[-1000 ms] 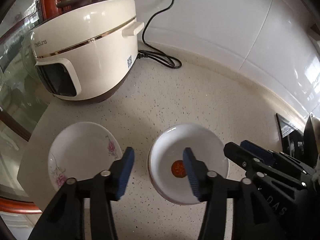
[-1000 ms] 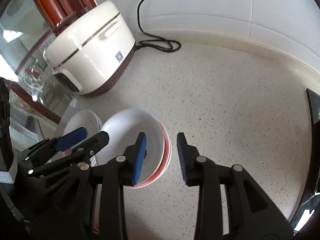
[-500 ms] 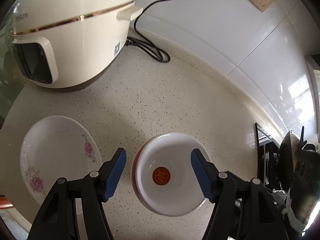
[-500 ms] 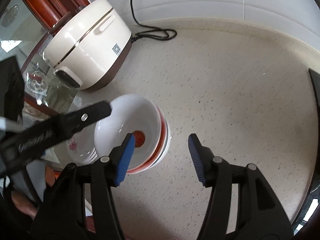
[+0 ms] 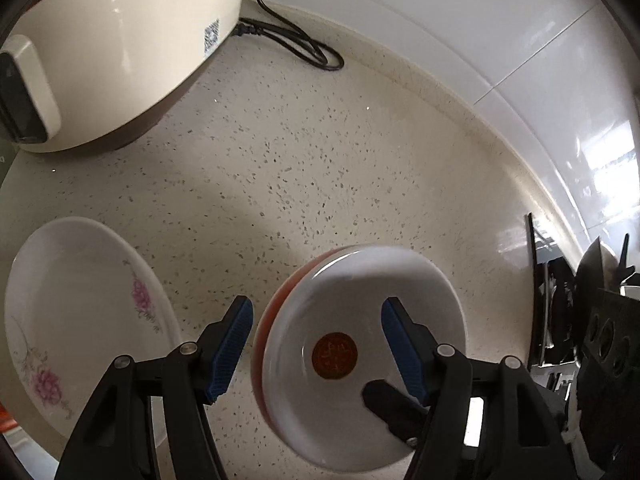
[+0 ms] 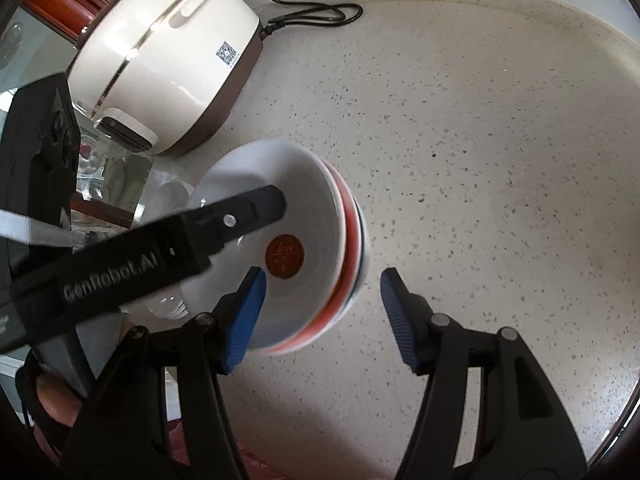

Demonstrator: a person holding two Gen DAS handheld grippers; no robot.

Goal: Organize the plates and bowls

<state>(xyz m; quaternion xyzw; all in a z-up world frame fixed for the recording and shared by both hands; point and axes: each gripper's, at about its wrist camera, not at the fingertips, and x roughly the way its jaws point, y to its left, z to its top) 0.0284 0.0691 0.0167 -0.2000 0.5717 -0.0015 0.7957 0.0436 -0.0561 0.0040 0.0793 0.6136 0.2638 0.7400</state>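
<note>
Both grippers are closing in on the stacked bowls on the counter. The left gripper straddles the stack's left rim, its fingers having just spread, gripping nothing. The right gripper, fingers also just widened and empty, straddles the right rim. Next: lower and pinch. Left of the left fingers lies the flowered plate; beyond stands the cooker.

Daylit, glare on wall tiles, fisheye-warped edges, slight blur
</note>
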